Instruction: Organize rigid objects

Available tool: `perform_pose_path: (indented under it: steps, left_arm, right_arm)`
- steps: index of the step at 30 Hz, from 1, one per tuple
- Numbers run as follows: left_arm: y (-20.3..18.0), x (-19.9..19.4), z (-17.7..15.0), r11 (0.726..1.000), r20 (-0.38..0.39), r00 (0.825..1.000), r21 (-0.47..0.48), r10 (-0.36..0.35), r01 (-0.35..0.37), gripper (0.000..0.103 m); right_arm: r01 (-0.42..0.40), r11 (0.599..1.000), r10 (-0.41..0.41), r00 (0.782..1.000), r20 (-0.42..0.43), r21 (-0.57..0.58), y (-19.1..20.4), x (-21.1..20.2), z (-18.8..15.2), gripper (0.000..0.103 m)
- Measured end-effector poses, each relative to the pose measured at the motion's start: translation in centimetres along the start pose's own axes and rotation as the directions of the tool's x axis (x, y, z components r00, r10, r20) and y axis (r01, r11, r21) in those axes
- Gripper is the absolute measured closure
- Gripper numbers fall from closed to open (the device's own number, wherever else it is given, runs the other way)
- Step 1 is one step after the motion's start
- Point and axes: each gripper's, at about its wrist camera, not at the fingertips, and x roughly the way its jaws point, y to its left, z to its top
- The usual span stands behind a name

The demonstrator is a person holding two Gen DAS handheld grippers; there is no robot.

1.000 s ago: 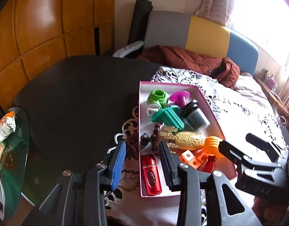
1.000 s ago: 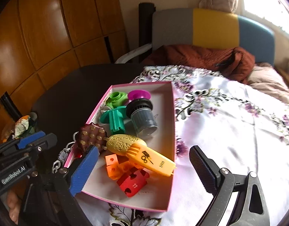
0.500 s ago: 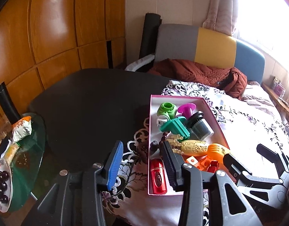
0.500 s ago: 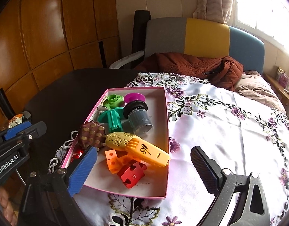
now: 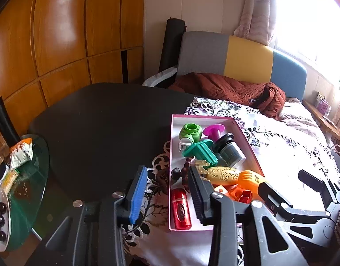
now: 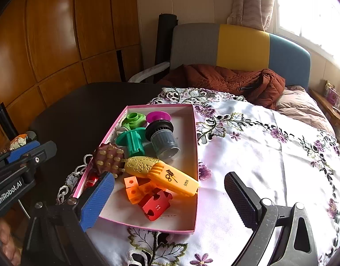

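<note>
A pink-rimmed shallow box (image 6: 194,155) (image 5: 247,143) lies on the flowered cloth and holds several rigid objects: a yellow-orange toy drill (image 6: 163,173), a grey-black cylinder (image 6: 163,139), a teal piece (image 6: 131,140), a green ring (image 6: 134,118), a magenta disc (image 6: 158,116), orange blocks (image 6: 136,188), a red block (image 6: 155,204), a brown studded piece (image 6: 108,158) and a red capsule (image 5: 181,208). My left gripper (image 5: 167,190) is open and empty above the box's near left corner. My right gripper (image 6: 170,196) is open and empty above the box's near end.
The dark round table (image 5: 103,122) is half covered by the white flowered cloth (image 6: 269,144). A grey, yellow and blue chair (image 6: 236,44) with a rust-brown jacket (image 6: 225,79) stands behind. A low glass table (image 5: 21,190) with snacks sits at the left.
Both grippers have pulled back and up from the box, which now looks smaller and farther. Both stay open and empty. The objects in the box have not moved.
</note>
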Motion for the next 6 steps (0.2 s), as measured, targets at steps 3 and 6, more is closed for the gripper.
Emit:
perform_pose_path:
  steps: [3,6]
  left_arm:
    - [0.13,0.12,0.04,1.000,0.010,1.000,-0.005,-0.001,0.001,0.070]
    - [0.04,0.32,0.12,1.000,0.006,1.000,-0.002,0.007,-0.007,0.070]
  right_arm:
    - [-0.001,1.000,0.001,1.000,-0.008,0.000,-0.05,0.27,-0.01,0.003]
    - [0.004,1.000,-0.004,1.000,-0.007,0.003,-0.32,0.34,0.12,0.003]
